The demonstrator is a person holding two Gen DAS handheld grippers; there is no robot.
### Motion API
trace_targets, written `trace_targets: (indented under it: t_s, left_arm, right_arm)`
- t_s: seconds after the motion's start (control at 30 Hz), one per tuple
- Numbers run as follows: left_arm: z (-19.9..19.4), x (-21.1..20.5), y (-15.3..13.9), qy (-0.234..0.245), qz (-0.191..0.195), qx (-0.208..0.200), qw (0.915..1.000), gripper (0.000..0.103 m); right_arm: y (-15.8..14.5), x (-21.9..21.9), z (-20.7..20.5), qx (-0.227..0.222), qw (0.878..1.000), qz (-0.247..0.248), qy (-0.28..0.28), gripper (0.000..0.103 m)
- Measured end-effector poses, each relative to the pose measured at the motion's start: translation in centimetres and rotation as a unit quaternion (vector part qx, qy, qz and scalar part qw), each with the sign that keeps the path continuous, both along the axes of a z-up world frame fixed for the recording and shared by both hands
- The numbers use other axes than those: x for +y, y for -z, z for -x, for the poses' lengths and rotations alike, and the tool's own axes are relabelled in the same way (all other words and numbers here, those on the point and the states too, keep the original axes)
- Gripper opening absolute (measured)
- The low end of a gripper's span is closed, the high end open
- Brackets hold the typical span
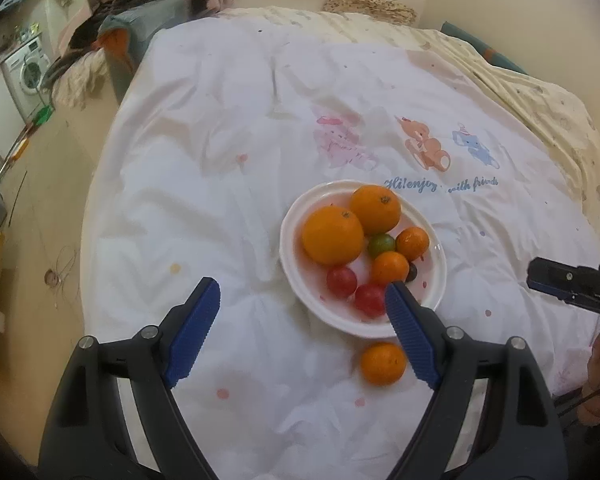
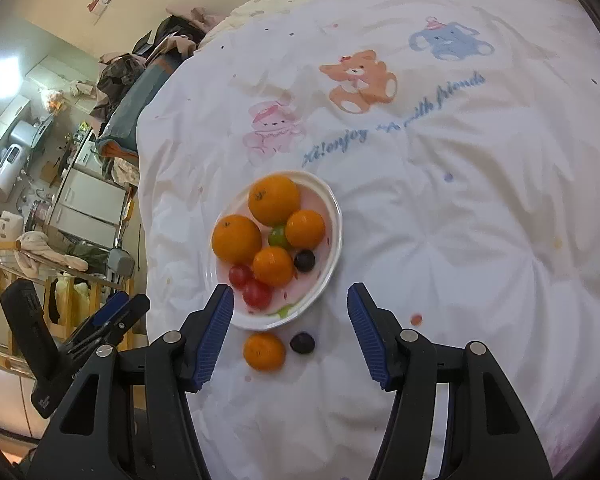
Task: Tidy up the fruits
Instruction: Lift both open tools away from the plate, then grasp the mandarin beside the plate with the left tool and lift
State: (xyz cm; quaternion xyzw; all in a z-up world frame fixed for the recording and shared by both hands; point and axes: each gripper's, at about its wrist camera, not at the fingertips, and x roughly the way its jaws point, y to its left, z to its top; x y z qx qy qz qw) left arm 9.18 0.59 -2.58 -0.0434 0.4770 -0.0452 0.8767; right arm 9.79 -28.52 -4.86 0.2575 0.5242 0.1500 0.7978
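Both grippers are empty with jaws apart: left gripper (image 1: 302, 308), right gripper (image 2: 290, 312). The white plate (image 2: 332, 240) on the quilt (image 2: 440, 240) holds oranges, tomatoes and grapes. One tangerine (image 2: 264, 351) and one dark grape (image 2: 302, 342) lie just beside its near rim.

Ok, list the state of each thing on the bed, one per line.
plate: upright on the quilt, holding fruit
loose orange: off the plate, on the quilt
dark grape: off the plate, beside the loose orange
left gripper: open, empty
right gripper: open, empty
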Motion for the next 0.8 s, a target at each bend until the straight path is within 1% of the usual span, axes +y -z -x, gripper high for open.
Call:
trace_targets:
  t_s: [0.1, 0.23, 0.27, 0.3, 0.37, 0.43, 0.57, 0.73, 0.8]
  left_arm:
    - [0.6, 0.4, 0.5, -0.005, 0.001, 0.013, 0.9999, 0.082]
    - [1.2, -0.2, 2.5, 0.011, 0.013, 0.056, 0.9983, 0.082]
    - [1.3, -0.6, 3.0, 0.016, 0.019, 0.068, 0.9974, 0.082]
    - [1.4, -1.0, 3.8, 0.018, 0.034, 0.082, 0.9959, 0.082]
    - [1.8, -2.2, 4.9, 0.031, 0.047, 0.099, 0.9935, 0.082]
    - [1.9, -4.0, 5.8, 0.055, 0.037, 0.110, 0.9917, 0.082]
    - [1.9, -7.6, 7.2, 0.107, 0.007, 0.118, 0.9873, 0.082]
    - [1.4, -9.6, 9.1, 0.127, -0.024, 0.128, 0.9833, 0.080]
    - [1.0, -10.2, 9.9, 0.136, -0.030, 0.135, 0.9811, 0.072]
  right_arm:
    - [0.3, -0.1, 1.2, 0.009, 1.000, -0.006, 0.009, 0.062]
    - [0.8, 0.1, 2.1, 0.019, 1.000, -0.006, 0.014, 0.062]
    - [1.0, 0.2, 2.3, 0.022, 1.000, -0.005, 0.016, 0.062]
    - [1.1, 0.3, 2.3, 0.025, 1.000, -0.004, 0.016, 0.062]
    - [1.4, 0.3, 2.3, 0.031, 0.999, 0.000, 0.017, 0.062]
    - [1.6, 0.1, 2.1, 0.033, 0.999, 0.003, 0.021, 0.062]
    - [2.1, -0.9, 2.1, 0.040, 0.998, -0.002, 0.039, 0.062]
    - [2.2, -1.6, 2.0, 0.041, 0.998, -0.004, 0.048, 0.062]
    - [2.4, -1.8, 1.9, 0.045, 0.998, 0.000, 0.051, 0.062]
